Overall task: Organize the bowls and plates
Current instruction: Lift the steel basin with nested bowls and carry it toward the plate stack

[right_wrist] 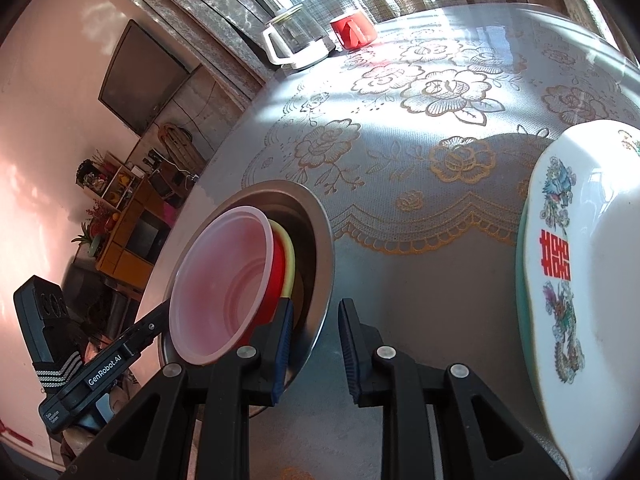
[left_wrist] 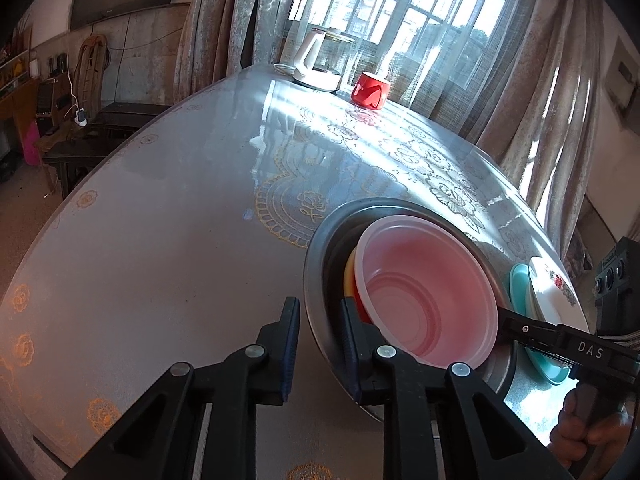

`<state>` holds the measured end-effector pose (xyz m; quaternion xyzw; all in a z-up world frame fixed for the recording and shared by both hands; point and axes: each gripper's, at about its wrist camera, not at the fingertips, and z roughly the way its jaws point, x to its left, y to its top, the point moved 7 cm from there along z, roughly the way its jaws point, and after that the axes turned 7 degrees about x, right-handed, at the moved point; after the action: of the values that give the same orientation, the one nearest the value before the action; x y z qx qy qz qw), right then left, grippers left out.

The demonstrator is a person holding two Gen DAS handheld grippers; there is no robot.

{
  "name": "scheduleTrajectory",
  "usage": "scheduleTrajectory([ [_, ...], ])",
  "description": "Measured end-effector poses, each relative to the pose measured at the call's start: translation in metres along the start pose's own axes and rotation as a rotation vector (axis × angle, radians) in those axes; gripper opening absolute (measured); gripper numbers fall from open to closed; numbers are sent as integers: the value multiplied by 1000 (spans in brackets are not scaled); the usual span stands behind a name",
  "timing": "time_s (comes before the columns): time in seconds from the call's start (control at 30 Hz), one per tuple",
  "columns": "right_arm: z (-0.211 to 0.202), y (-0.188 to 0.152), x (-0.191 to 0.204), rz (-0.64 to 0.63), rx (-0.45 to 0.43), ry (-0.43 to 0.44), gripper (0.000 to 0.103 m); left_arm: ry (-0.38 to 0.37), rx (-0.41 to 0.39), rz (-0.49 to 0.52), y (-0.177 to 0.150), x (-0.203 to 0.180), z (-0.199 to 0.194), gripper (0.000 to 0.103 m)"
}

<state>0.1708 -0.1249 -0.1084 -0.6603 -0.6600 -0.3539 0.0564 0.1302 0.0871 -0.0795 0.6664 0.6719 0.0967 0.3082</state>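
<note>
Nested stack of bowls on a round surface point(left_wrist: 160, 240) covered with a floral lace cloth. A metal bowl point(left_wrist: 320, 280) holds, from outside in, a yellow bowl point(left_wrist: 349, 276), a red bowl point(right_wrist: 278, 276) and a translucent pink bowl point(left_wrist: 428, 292), which sits tilted on top.

Left gripper point(left_wrist: 320, 344): jaws parted, straddling the near rim of the metal bowl, one finger outside the rim and the other inside it against the stacked bowls. Neither finger can be seen pressing on the rim.

Right gripper point(right_wrist: 314, 346): jaws parted, straddling the opposite rim of the metal bowl, the left finger inside beside the red and yellow bowls, the right finger outside over the cloth. Whether the inner finger touches a bowl cannot be told.

Just beside the metal bowl on its right lies a white plate point(right_wrist: 592, 280) printed with a red character and coloured dragon and bird figures, resting on a teal plate point(left_wrist: 520, 280) whose edge shows beneath it.

At the far edge of the surface, near the curtained window point(left_wrist: 400, 8), stand a glass kettle point(left_wrist: 320, 60) with a white handle and a red mug point(left_wrist: 370, 90), close together and well apart from the bowls.
</note>
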Motion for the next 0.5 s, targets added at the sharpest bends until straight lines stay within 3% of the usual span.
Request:
scheduleTrajectory([
  [0.23, -2, -2, 2, -2, -9, -6, 24, -4, -9, -1, -2, 0, -1, 17],
  [0.5, -4, -5, 6, -23, -14, -10, 16, -49, -11, -20, -12, -1, -9, 17],
])
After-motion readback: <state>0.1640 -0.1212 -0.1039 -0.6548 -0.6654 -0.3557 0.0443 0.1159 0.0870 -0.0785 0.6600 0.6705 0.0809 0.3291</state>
